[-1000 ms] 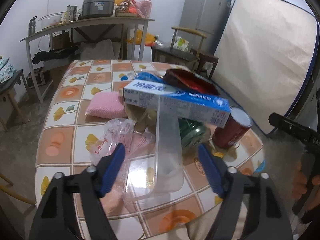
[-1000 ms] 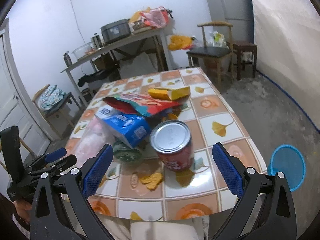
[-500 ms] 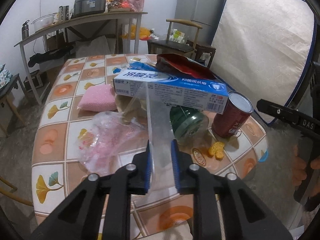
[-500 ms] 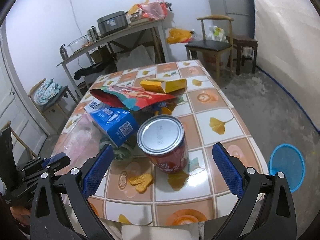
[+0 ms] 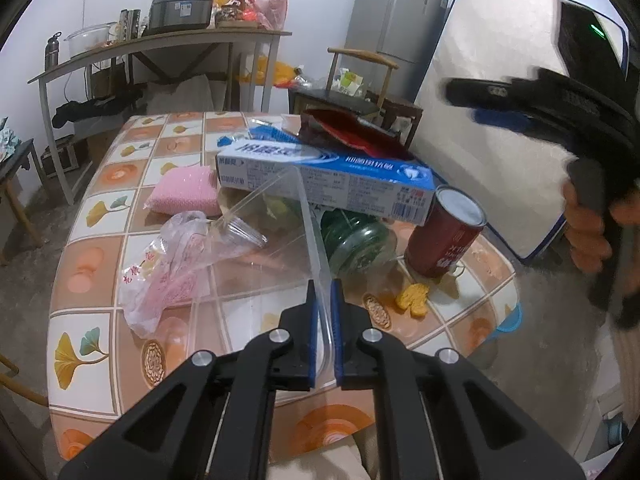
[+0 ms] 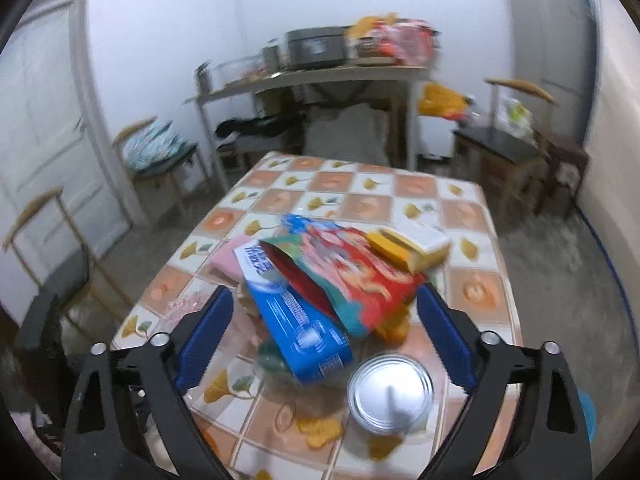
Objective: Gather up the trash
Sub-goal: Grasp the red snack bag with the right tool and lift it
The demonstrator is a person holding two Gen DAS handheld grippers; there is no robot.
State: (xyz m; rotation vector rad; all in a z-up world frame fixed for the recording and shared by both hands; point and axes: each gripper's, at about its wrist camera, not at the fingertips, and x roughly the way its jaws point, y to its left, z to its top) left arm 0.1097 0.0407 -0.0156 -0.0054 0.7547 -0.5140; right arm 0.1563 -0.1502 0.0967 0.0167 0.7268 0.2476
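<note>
One clear plastic tray (image 5: pixel 276 240) (see-through, empty) pinched by left gripper (image 5: pixel 323 338), right gripper (image 6: pixel 320 344) wide.

Grey fridge (image 5: pixel 396 28) stands beside propped mattress (image 5: pixel 492 120).

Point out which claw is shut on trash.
The left claw: it pinches the rim of the clear plastic tray between its blue pads. The right claw is wide open above the red can, holding nothing.
</note>
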